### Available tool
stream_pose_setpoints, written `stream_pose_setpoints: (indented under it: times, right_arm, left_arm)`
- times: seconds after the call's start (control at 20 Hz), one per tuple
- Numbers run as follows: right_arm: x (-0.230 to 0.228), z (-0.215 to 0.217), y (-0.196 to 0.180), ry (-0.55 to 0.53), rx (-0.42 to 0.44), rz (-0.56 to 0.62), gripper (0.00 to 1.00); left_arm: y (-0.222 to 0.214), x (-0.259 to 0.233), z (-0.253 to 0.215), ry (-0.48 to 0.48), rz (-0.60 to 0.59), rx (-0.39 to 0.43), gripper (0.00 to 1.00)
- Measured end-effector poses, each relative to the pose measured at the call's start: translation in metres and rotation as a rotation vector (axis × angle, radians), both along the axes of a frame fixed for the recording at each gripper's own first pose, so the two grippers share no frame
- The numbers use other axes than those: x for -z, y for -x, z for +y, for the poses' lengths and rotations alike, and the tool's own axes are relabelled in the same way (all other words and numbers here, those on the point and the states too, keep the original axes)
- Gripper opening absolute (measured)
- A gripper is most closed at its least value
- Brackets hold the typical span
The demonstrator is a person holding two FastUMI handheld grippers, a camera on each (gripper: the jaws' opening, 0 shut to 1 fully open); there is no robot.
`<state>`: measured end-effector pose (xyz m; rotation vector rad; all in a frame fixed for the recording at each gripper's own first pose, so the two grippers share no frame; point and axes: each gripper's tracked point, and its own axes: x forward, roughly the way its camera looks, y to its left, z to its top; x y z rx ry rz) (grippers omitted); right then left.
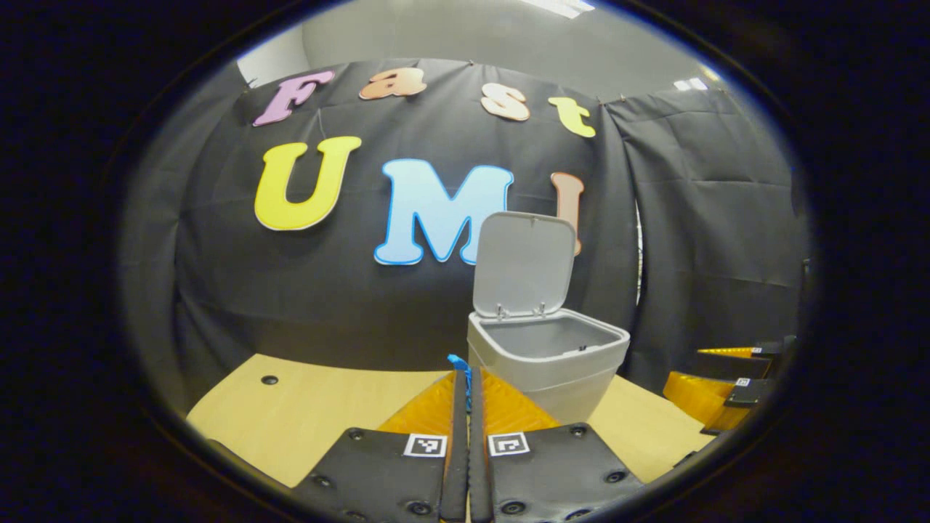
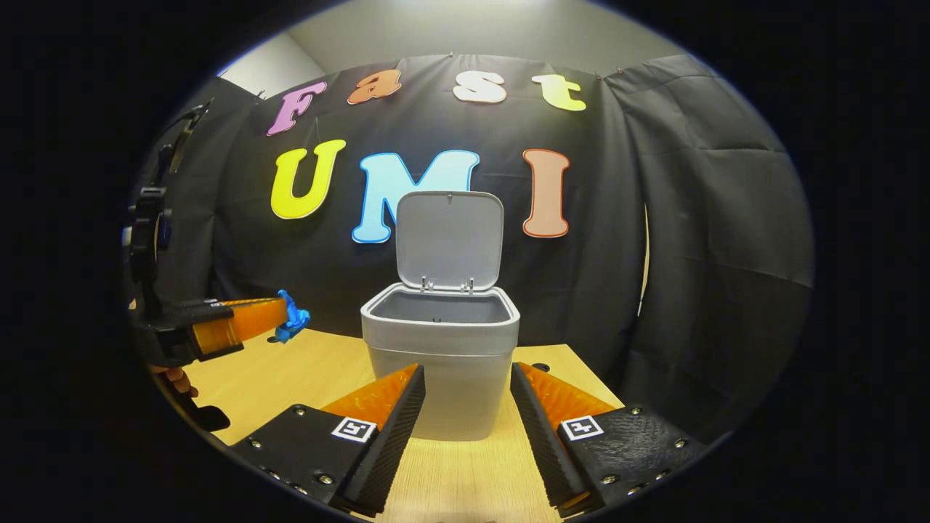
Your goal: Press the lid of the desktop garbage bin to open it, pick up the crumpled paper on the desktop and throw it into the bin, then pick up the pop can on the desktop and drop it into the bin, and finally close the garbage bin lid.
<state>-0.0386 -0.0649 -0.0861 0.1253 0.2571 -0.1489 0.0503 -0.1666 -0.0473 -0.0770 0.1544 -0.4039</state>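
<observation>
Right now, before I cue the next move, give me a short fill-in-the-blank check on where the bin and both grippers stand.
1. The lid of the garbage bin stands ____.
2. The left gripper is shut on a small ____ scrap.
3. The jaws of the right gripper are ____, with nothing between them.
4. In the right gripper view, the left gripper sits to the ____ of the bin.

Missing words: open; blue; open; left
</observation>
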Motion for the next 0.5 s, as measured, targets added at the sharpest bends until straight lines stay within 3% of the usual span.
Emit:
stream_pose_setpoints:
  times: [0.4, 0.5]
  right_arm:
    - [0.016, -0.013, 0.013, 0.008, 0.031, 0.061, 0.77]
    - [0.02, -0.016, 0.015, 0.008, 0.045, 0.076, 0.77]
  left_arm:
    - [-0.034, -0.022, -0.057, 0.002, -0.08, 0.075, 0.07]
    - [-0.043, -0.023, -0.07, 0.04, -0.063, 0.09, 0.06]
